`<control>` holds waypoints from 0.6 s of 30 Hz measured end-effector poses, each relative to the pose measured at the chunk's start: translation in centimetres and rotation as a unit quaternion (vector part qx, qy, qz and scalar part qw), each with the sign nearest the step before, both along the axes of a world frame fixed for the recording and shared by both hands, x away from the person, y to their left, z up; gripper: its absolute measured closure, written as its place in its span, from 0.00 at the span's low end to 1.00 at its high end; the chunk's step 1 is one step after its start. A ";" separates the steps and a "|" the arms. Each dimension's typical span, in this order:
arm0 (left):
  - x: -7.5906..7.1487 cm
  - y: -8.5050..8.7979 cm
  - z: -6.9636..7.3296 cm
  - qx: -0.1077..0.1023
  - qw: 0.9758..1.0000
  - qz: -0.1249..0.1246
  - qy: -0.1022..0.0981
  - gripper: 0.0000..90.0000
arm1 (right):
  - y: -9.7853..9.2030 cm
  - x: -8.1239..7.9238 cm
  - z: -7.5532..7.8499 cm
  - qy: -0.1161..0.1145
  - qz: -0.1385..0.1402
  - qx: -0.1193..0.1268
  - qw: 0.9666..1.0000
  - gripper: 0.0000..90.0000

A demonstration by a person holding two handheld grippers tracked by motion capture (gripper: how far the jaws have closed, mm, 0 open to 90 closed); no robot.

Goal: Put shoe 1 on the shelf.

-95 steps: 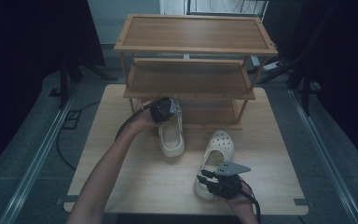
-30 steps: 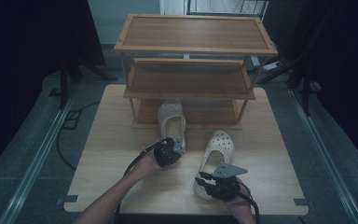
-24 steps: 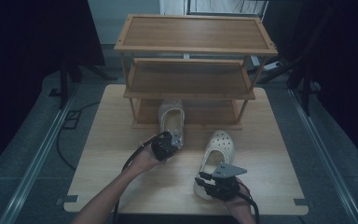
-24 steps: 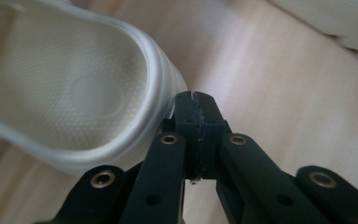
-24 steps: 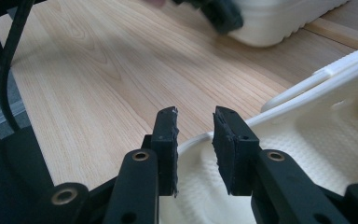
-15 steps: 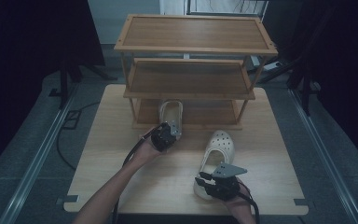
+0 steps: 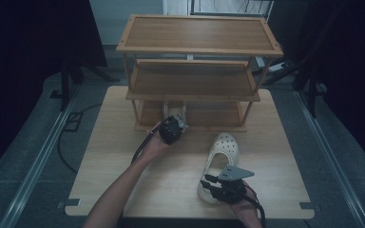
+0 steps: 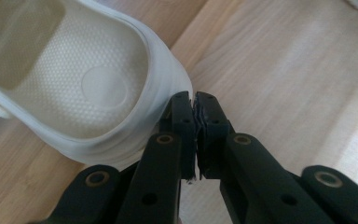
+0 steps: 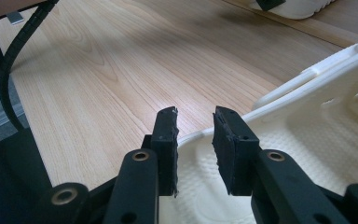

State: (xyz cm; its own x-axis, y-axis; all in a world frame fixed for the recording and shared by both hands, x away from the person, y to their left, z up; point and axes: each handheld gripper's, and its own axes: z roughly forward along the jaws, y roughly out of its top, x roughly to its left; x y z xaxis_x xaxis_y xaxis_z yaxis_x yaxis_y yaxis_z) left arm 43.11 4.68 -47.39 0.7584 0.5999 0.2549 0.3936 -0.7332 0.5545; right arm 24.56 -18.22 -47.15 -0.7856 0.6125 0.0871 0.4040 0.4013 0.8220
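Your left gripper (image 8: 193, 100) has its fingers pressed together, just beside the heel of the white clog (image 8: 88, 84) under the rack (image 7: 195, 90). Your right gripper (image 9: 195, 122) has its fingers slightly apart, straddling the second clog's (image 9: 317, 154) rim on the surface (image 7: 171, 166).

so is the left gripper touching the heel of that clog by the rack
Touching. In the left gripper view the shut left gripper has its jaw tips pressed against the heel rim of the white clog, with no gap visible between them.
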 end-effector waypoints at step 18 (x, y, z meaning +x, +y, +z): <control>-3.0 2.4 0.4 -0.024 0.999 -0.022 -0.002 0.76 | 0.0 -0.1 0.2 -0.004 -0.001 0.002 1.000 0.77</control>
State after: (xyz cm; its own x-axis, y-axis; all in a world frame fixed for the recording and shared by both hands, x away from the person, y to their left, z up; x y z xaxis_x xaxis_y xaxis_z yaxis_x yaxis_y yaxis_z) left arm 40.12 7.05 -47.00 0.7830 0.5783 0.2291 0.3602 -0.7218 0.5910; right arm 24.50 -18.27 -46.95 -0.7851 0.6138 0.0825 0.3980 0.3979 0.8266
